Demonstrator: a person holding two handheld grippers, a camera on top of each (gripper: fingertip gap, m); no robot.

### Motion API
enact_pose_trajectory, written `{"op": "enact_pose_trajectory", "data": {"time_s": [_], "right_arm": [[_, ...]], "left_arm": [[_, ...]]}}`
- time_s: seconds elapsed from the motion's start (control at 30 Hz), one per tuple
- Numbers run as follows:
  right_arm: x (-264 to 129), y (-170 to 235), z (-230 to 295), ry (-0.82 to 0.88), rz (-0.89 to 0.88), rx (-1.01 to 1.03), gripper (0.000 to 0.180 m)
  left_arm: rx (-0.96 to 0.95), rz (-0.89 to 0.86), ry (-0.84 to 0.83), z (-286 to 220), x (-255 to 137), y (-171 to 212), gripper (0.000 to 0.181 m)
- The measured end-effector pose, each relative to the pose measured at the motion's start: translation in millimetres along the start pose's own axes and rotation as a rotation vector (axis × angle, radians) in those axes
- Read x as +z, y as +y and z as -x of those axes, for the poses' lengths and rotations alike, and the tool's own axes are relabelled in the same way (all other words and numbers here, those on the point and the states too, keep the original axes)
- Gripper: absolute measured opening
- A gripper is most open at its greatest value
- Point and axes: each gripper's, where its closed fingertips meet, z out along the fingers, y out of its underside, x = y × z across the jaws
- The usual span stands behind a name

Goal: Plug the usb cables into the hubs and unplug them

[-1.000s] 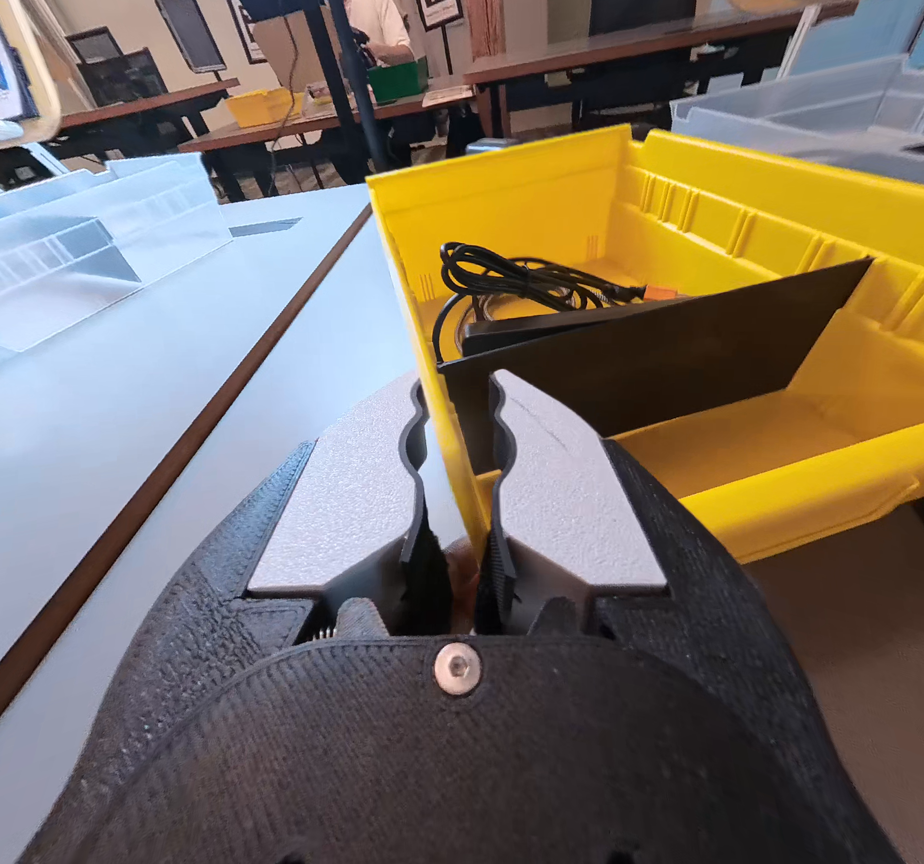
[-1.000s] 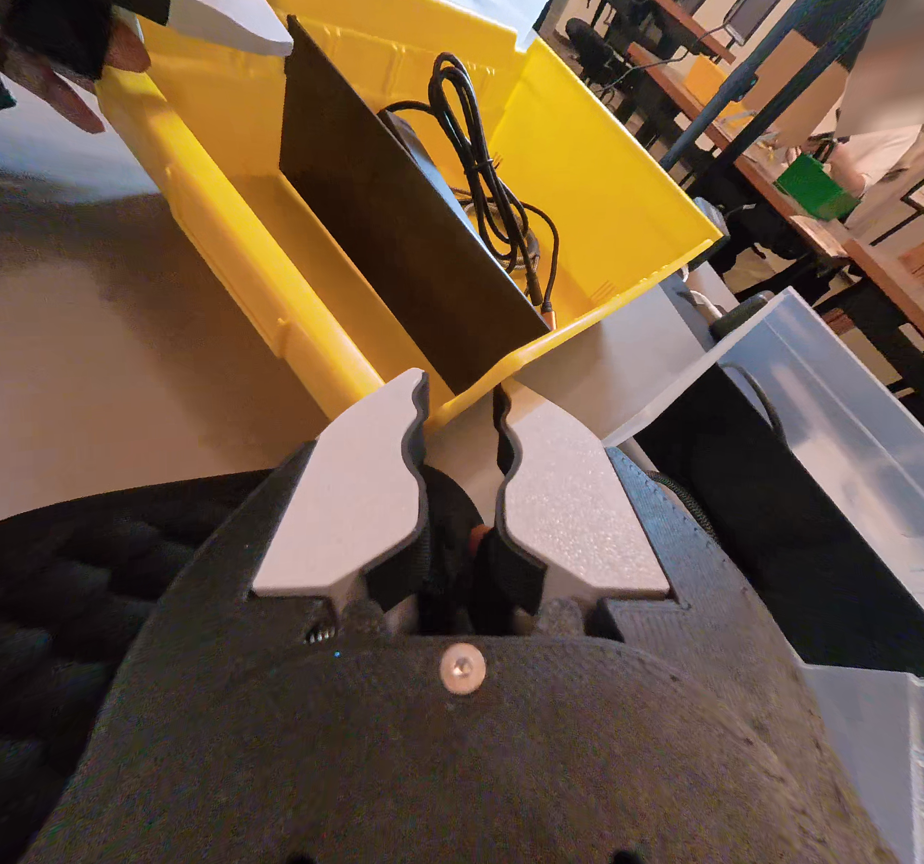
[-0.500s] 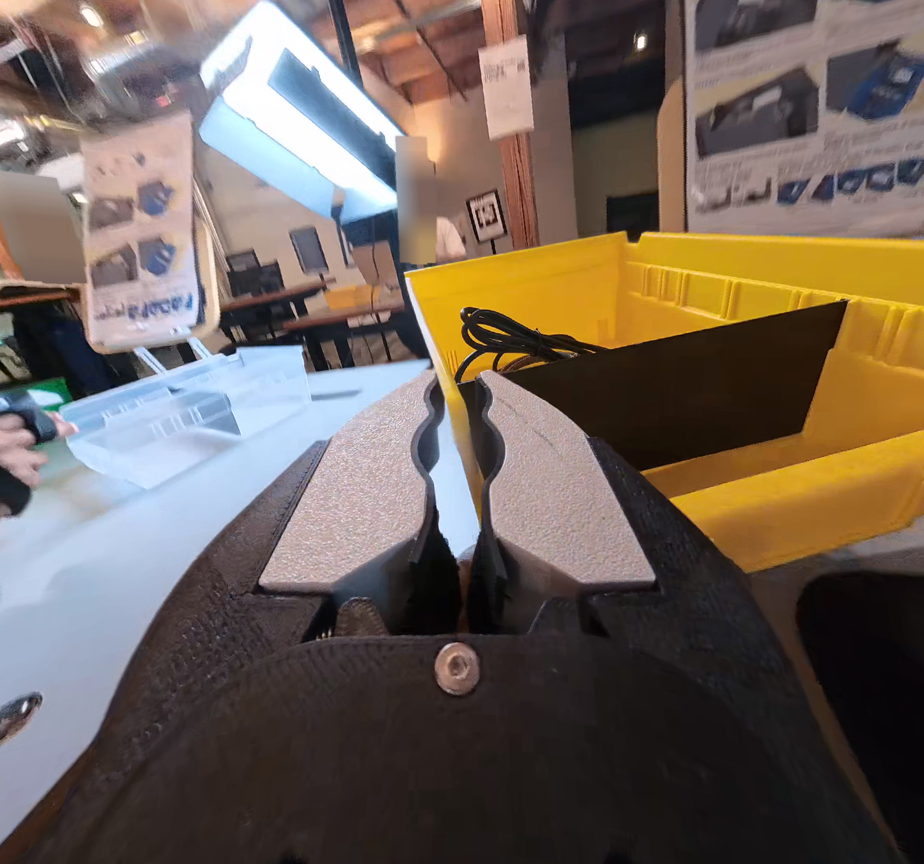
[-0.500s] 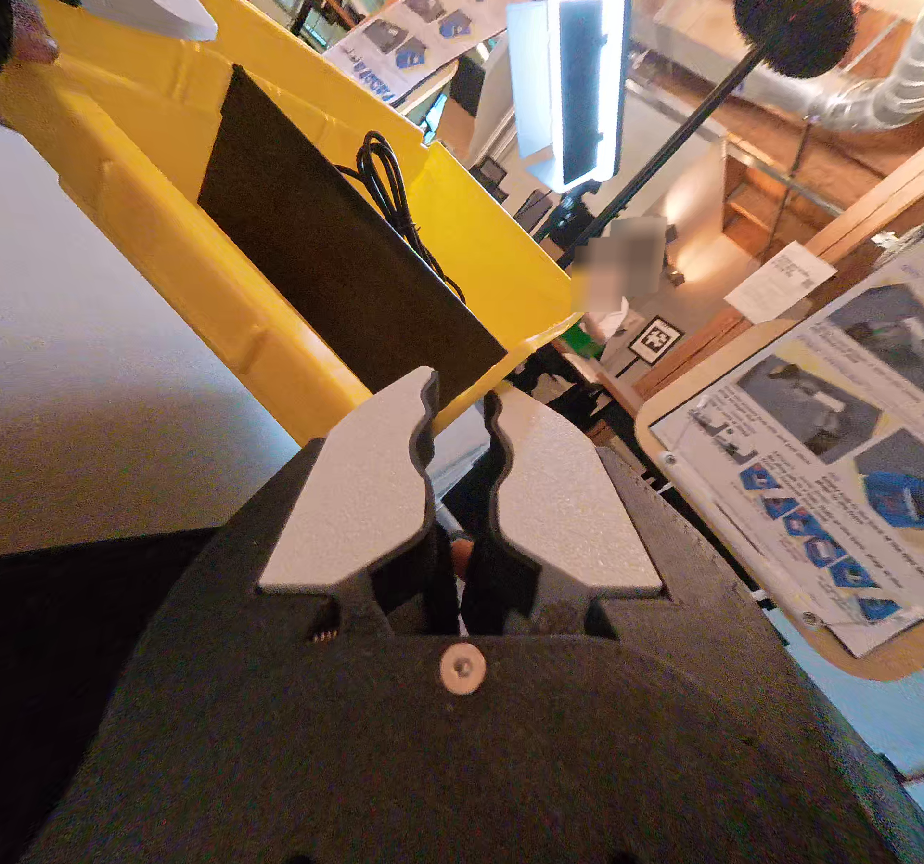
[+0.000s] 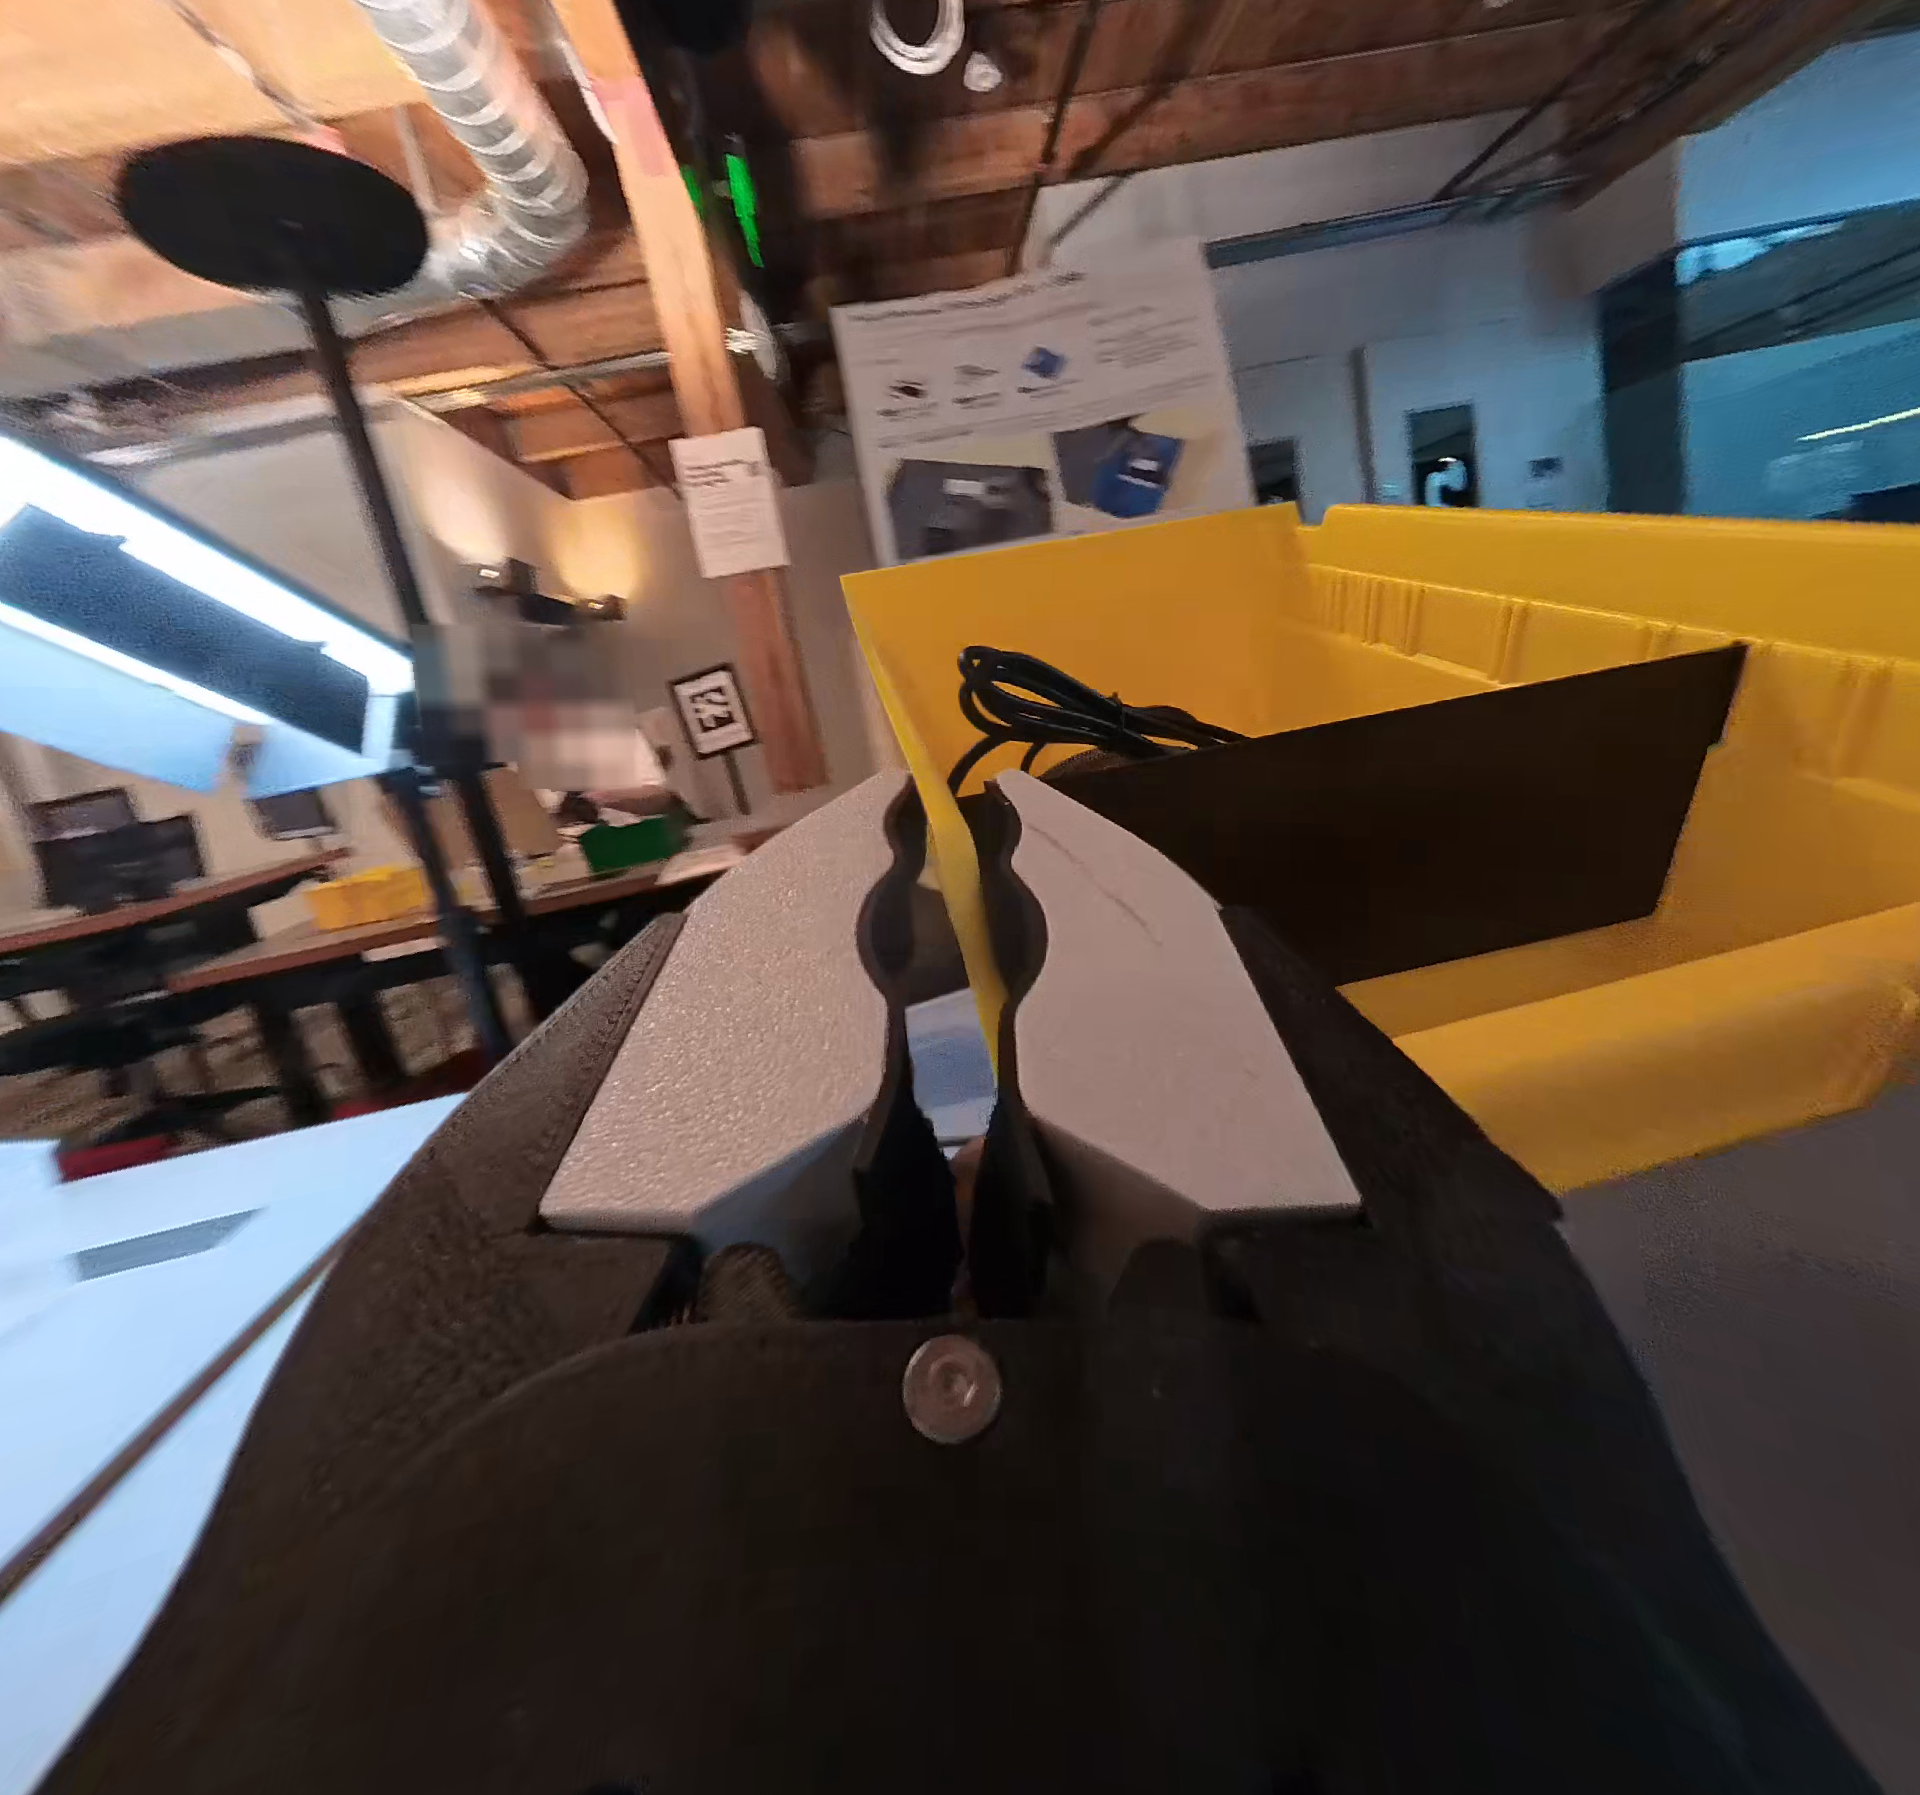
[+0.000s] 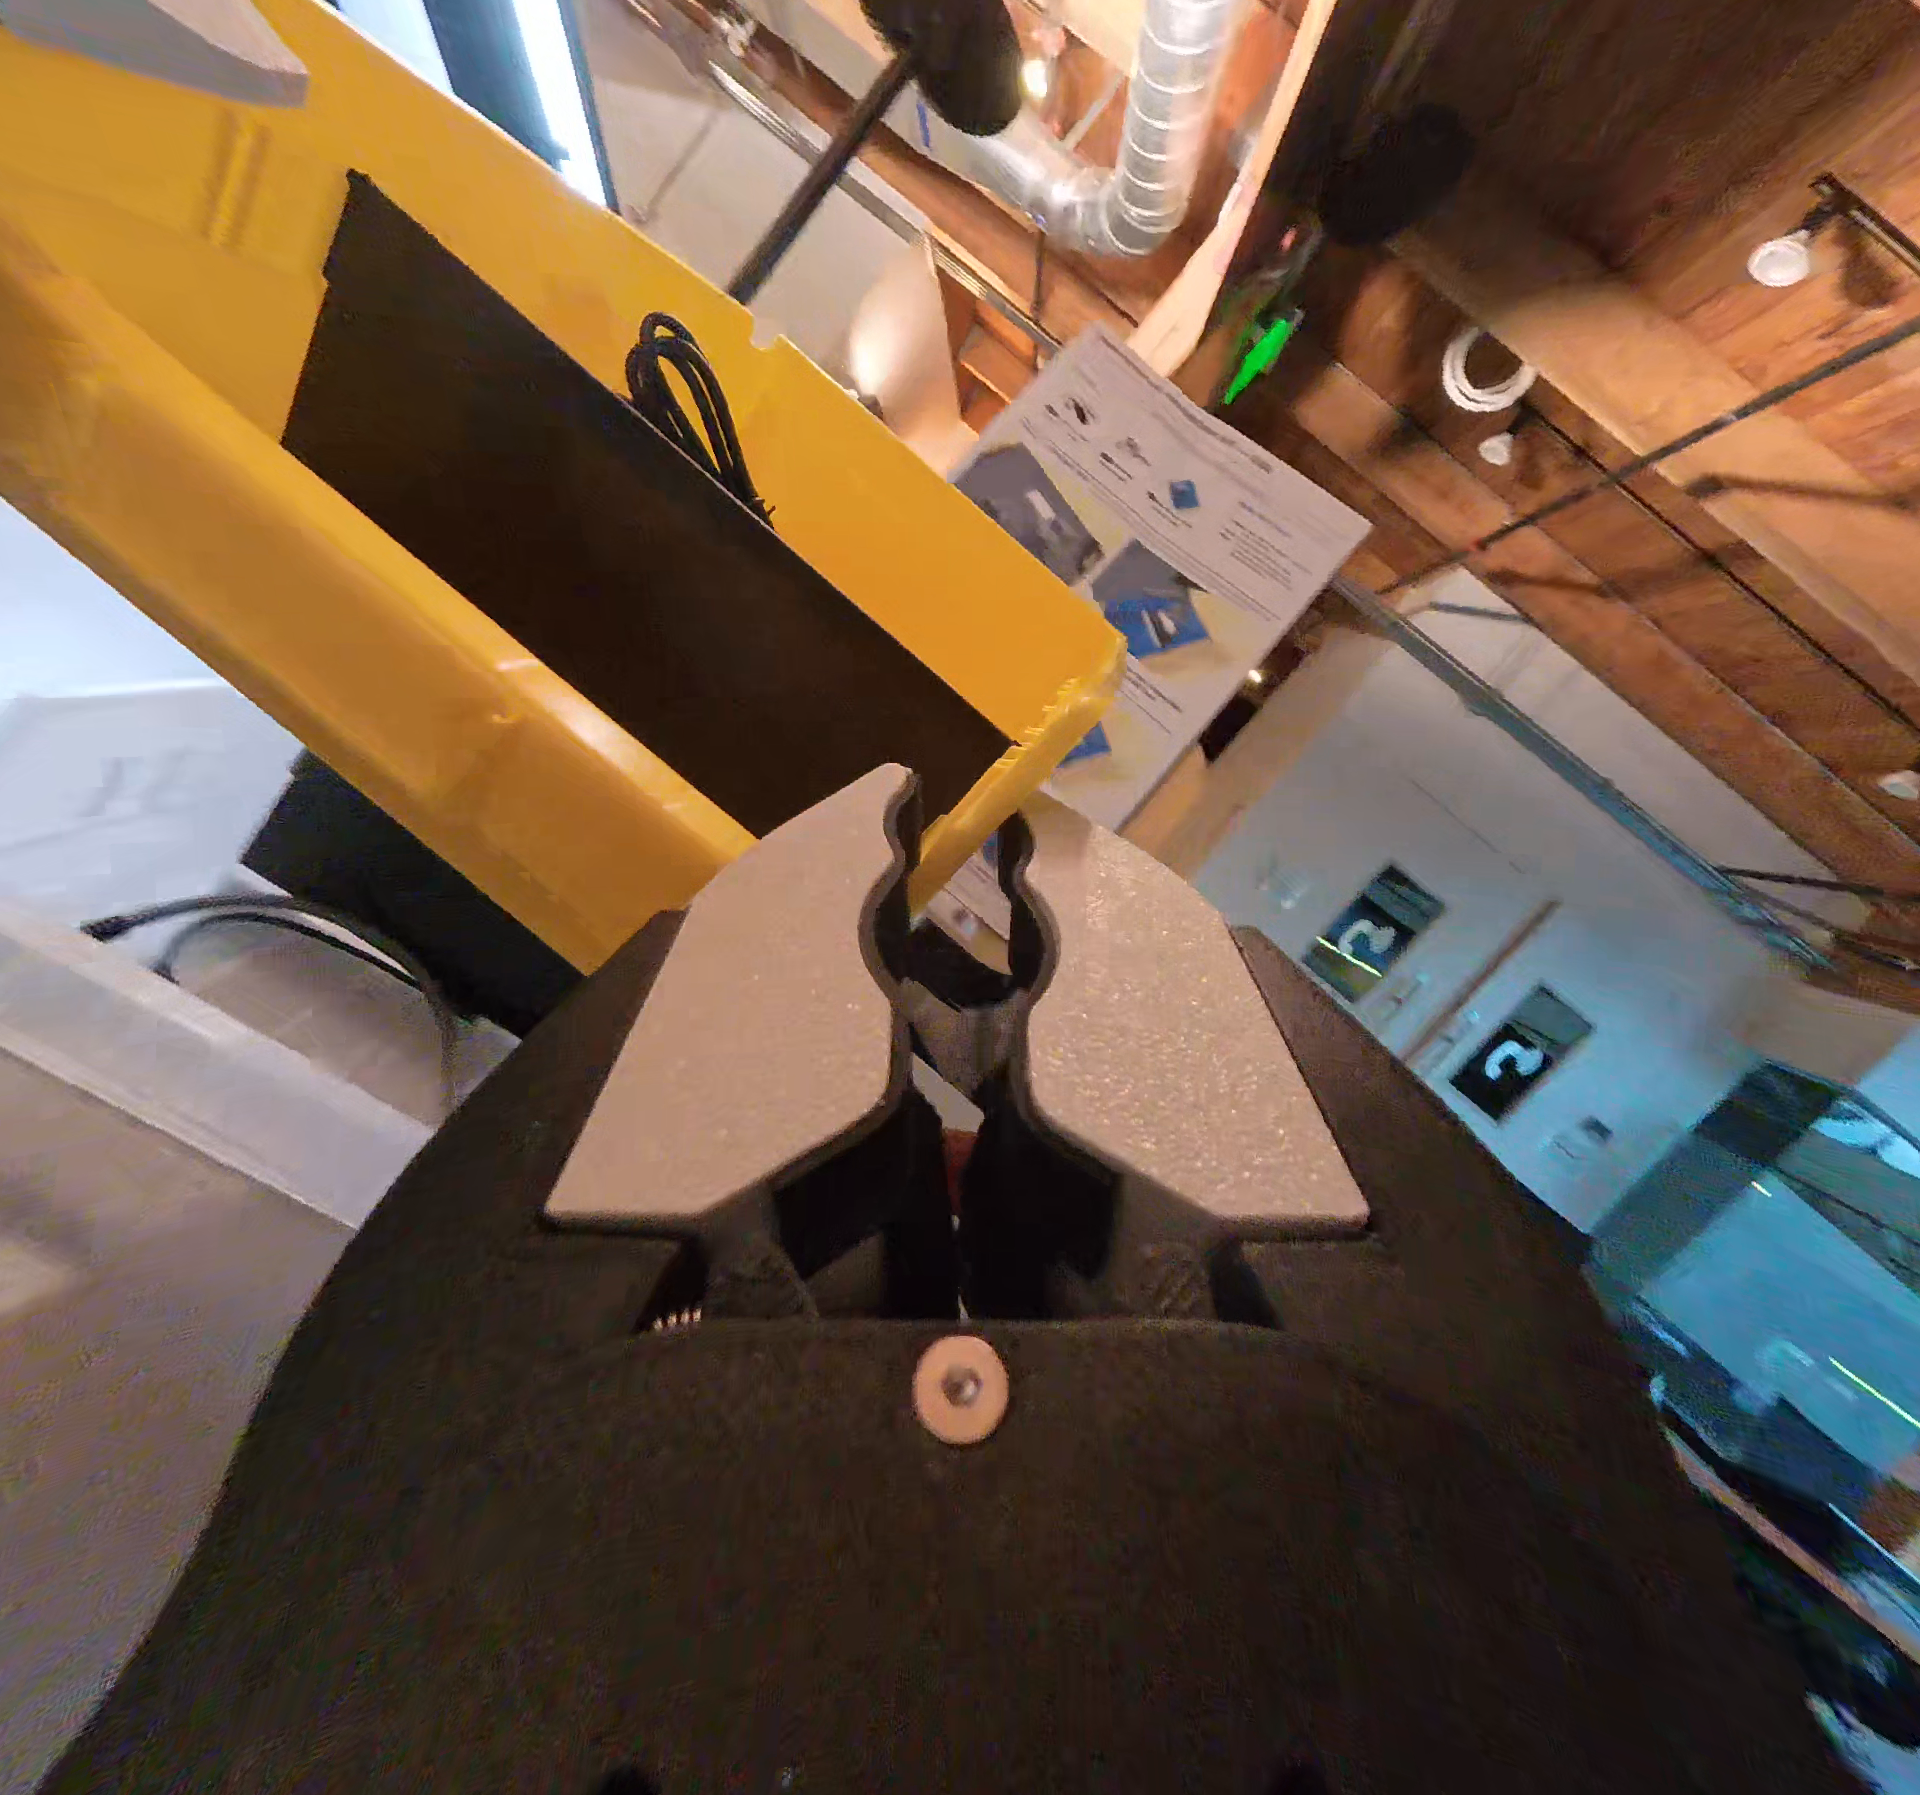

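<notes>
A yellow bin [image 5: 1143,623] with a black divider [image 5: 1403,810] holds a coiled black usb cable [image 5: 1039,706] behind the divider. My left gripper [image 5: 951,862] is shut on the bin's end wall. In the right wrist view the bin [image 6: 312,602] is seen from low down, with its divider [image 6: 623,550] and the cable [image 6: 686,395]. My right gripper [image 6: 961,841] is shut on the rim at the bin's opposite end. A finger of the left gripper [image 6: 135,31] shows at the top left. No hub is visible.
A white table [image 5: 156,1330] lies at lower left. A clear plastic bin [image 6: 156,1070] with a black cable sits below the yellow bin. A black stand with a round head [image 5: 353,457] and a light panel [image 5: 156,602] stand behind. A person sits at a far table.
Both grippers keep their hold on the yellow bin while both views have swung upward from the table to the ceiling. The bin now sits higher and more tilted in the right view.
</notes>
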Motion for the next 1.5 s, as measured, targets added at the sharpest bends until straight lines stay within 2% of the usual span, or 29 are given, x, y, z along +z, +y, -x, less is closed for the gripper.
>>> {"op": "enact_pose_trajectory", "data": {"time_s": [0.17,0.33,0.57,0.87,1.0,1.13,1.5], "right_arm": [[-42,70,-62,0.121,0.189,0.023,0.013],[-82,151,-94,0.168,0.378,0.059,0.014],[-113,229,-107,0.176,0.544,0.099,0.014],[-126,254,-109,0.187,0.563,0.181,0.013],[-135,274,-107,0.186,0.670,0.193,0.013],[-142,292,-103,0.182,0.767,0.243,0.012],[-139,280,-117,0.269,0.621,0.320,0.019]], "left_arm": [[-0.054,0.072,0.180,-103,45,18,0.009],[-0.038,0.181,0.336,-200,77,55,0.007],[-0.060,0.295,0.448,-277,90,109,0.007],[-0.186,0.295,0.500,-302,79,140,0.011],[-0.160,0.296,0.551,-313,71,148,0.015],[-0.190,0.378,0.610,-322,64,163,0.017],[-0.119,0.385,0.646,-321,60,162,0.024]]}}
